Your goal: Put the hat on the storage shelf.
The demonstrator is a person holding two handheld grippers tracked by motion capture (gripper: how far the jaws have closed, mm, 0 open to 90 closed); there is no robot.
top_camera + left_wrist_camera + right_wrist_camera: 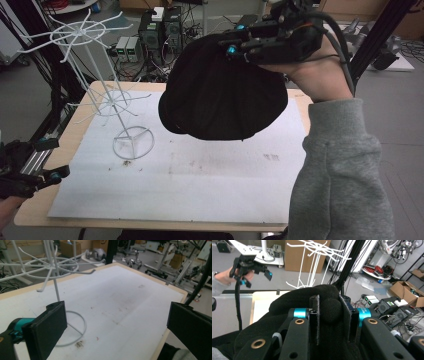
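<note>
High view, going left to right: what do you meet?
Left claw at the table's left edge → white wire rack → black hat held up in the air → right claw shut on it → grey sleeve.

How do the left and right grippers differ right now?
The right gripper is raised high above the table, shut on a fold of the black hat that hangs below it; the left gripper sits low at the table's near left edge. The left one is open and holds nothing, its pads wide apart near the white wire rack. Both are black with teal fittings and are hand-held.
</note>
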